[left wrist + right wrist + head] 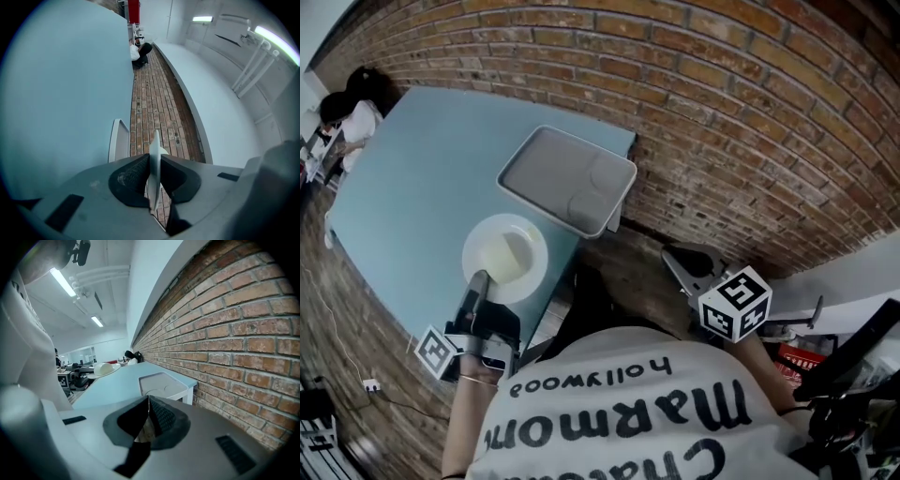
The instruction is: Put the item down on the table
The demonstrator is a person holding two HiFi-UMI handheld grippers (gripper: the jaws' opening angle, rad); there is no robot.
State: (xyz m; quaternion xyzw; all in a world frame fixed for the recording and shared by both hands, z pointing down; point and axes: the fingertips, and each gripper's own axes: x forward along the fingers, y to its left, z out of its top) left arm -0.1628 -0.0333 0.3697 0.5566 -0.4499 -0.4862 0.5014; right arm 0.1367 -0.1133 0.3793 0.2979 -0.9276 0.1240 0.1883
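Now our left tongs [154, 176] pinch the white plate [155, 143] by its rim, over the near edge of the bench [412, 178]. Our right tongs [149, 416] are pressed together, empty. We judge lowering comes next: flat, short of the tray [567, 178]. Only the right gripper view shows the plate seemingly clear of the surface.

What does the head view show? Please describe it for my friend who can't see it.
The left gripper pinches the rim of a white plate over a pale blue table. A grey tray lies on the table just past the plate, near a brick wall. The right gripper hangs shut and empty beside the table's edge.
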